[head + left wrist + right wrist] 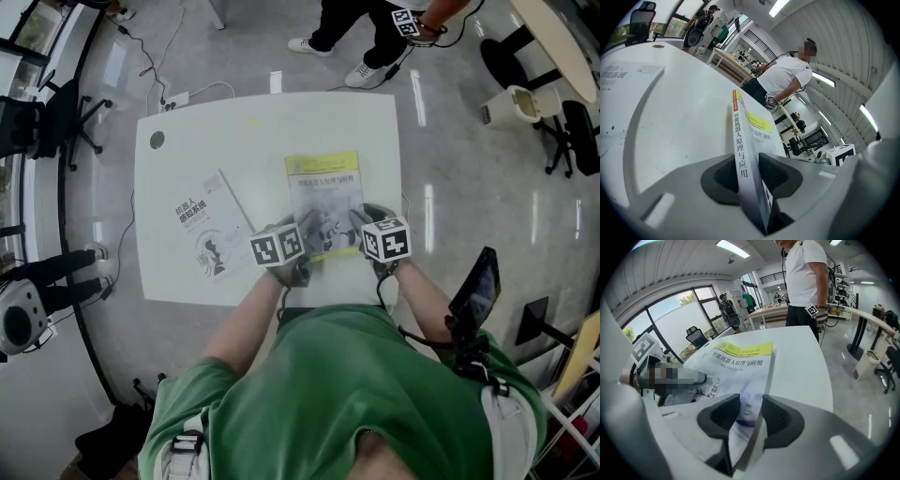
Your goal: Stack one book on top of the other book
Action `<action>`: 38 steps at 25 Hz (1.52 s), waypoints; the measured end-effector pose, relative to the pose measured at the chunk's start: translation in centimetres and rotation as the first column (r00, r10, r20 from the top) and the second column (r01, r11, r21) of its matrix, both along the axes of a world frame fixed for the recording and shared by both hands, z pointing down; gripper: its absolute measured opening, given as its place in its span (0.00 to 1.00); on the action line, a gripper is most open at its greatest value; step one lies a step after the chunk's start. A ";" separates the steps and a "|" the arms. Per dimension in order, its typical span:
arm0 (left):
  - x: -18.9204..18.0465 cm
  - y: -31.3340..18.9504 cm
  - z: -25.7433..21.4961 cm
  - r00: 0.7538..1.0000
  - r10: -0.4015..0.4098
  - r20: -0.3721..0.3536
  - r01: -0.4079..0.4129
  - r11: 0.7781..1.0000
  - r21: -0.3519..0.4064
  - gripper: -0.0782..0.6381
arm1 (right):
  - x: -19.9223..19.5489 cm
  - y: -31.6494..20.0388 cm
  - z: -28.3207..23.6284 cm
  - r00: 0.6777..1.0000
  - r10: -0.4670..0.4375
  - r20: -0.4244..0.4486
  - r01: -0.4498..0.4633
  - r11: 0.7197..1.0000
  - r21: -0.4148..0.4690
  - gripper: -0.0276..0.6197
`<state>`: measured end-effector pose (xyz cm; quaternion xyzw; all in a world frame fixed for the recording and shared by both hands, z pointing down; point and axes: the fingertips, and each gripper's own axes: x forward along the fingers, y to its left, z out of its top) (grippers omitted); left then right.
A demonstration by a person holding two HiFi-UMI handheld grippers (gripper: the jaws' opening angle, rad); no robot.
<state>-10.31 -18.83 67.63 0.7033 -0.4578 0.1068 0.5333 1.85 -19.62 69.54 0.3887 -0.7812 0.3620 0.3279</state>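
Yellow-banded book [323,202]: gripped at two points, not stacked yet.
Left gripper [749,176] clamps its spine edge and right gripper [750,414] its near edge. It sits on the desk [187,131], apart from the white book [204,225]. Lift and placement remain.

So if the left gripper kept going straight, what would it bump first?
The left gripper already grips the yellow book, which would go along. Past that, probably the white table, since it tilts down.
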 end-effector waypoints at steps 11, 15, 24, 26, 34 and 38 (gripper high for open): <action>0.7 0.0 -2.8 0.997 0.041 0.070 -0.056 0.970 0.235 0.22 | 0.5 0.0 -0.4 0.995 -0.048 0.091 0.049 0.999 -0.001 0.27; 0.9 0.1 -4.0 0.996 0.065 0.059 -0.080 0.950 0.300 0.21 | 0.4 -0.1 -0.6 0.990 -0.068 0.127 0.066 0.998 0.014 0.27; 2.0 0.4 -7.8 0.977 0.190 0.100 -0.214 0.884 0.416 0.21 | -0.1 -0.2 -1.5 0.968 -0.108 0.228 0.102 0.994 0.038 0.27; 2.4 0.7 -9.0 0.967 0.227 0.111 -0.253 0.859 0.444 0.21 | -0.3 -0.2 -2.0 0.957 -0.113 0.269 0.103 0.993 0.052 0.28; 2.4 1.1 -13.9 0.930 0.341 0.135 -0.358 0.764 0.536 0.21 | -0.7 -1.1 -5.1 0.853 -0.147 0.500 0.100 0.988 0.120 0.43; 2.4 1.9 -16.7 0.903 0.408 0.136 -0.406 0.706 0.581 0.21 | -1.5 -0.6 -7.8 0.775 -0.229 0.589 0.151 0.972 0.180 0.48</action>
